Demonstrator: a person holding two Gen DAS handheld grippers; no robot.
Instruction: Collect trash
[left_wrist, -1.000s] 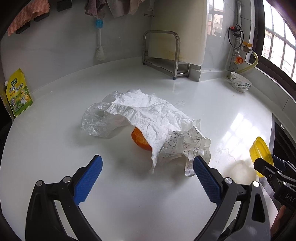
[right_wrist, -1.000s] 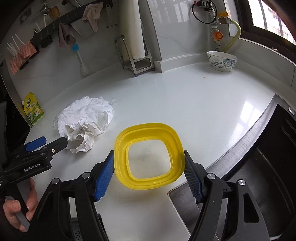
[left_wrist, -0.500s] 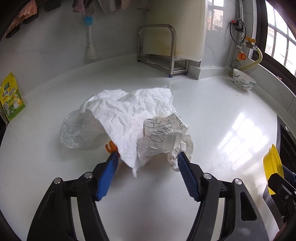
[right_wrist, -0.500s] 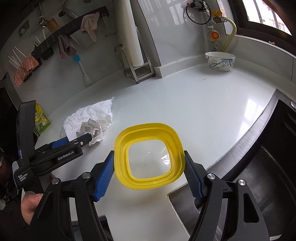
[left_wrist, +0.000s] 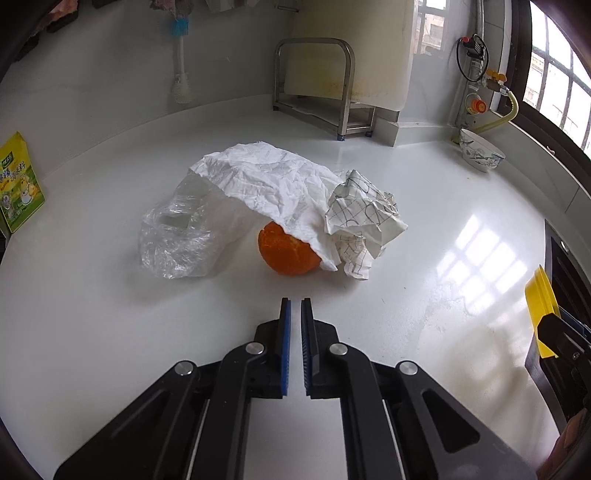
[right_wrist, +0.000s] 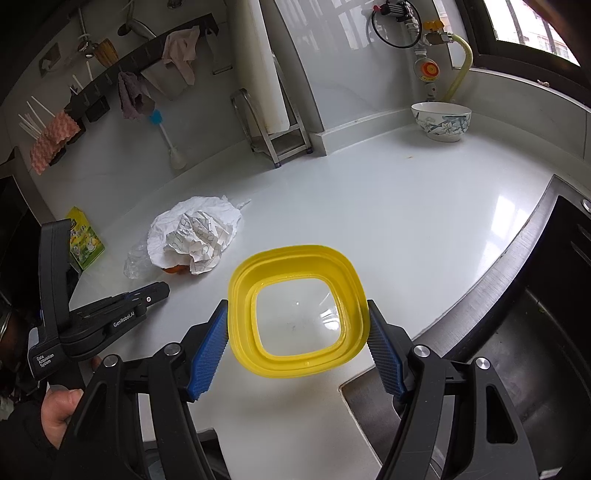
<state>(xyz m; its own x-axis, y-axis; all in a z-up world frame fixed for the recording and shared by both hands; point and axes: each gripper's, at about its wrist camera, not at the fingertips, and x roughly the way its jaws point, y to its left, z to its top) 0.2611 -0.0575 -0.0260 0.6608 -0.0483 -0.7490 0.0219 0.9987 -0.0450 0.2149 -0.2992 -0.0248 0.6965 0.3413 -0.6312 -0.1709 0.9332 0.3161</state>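
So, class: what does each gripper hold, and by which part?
The right gripper holds the yellow container by two opposite outer sides of its rim. The left gripper is shut on nothing, short of the orange.

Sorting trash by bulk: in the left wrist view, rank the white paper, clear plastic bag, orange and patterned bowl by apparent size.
1. White paper
2. Clear plastic bag
3. Orange
4. Patterned bowl, though it stands farthest away, so its true size is unsure.
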